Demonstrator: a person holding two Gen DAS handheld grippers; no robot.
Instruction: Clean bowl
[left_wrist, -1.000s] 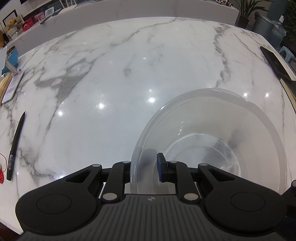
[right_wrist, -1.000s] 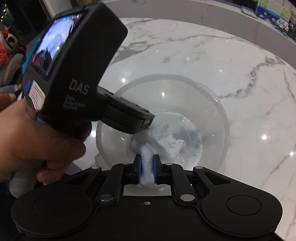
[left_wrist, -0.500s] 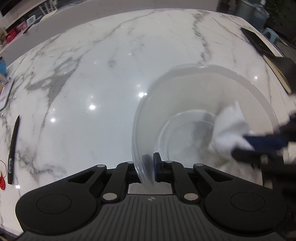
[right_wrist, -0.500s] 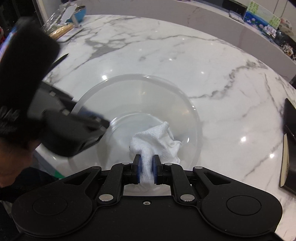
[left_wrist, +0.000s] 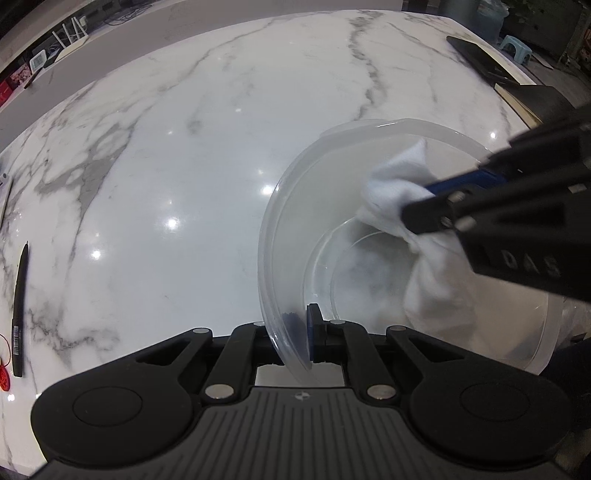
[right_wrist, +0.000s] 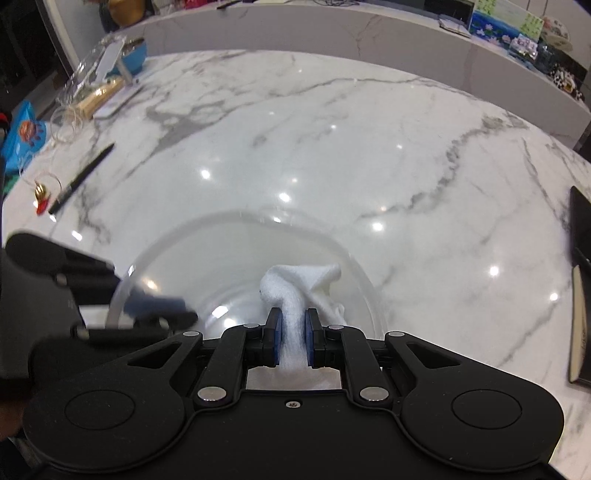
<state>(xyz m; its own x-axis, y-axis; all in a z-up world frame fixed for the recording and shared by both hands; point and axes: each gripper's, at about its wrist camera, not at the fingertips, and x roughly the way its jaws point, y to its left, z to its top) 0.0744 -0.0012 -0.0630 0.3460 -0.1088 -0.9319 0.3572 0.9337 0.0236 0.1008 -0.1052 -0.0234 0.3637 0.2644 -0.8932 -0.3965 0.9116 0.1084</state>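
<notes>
The left gripper (left_wrist: 301, 338) has just clamped its jaws onto the rim of the clear round plastic bowl (left_wrist: 295, 206) on the white marble desk (left_wrist: 184, 147). The right gripper (right_wrist: 292, 338), pinching the white cloth (right_wrist: 295, 284), has swept to the bowl's far wall, so wiping looks well underway.

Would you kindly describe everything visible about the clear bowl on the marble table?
The bowl is round, wide and deep, of cloudy see-through plastic with a thin rim and a smaller flat base. It sits near the edge of the white marble table, seemingly tipped. The left gripper is shut on its near wall, one pad inside and one outside. Inside, a white cloth, pinched by the right gripper, lies against its inner surface.
</notes>
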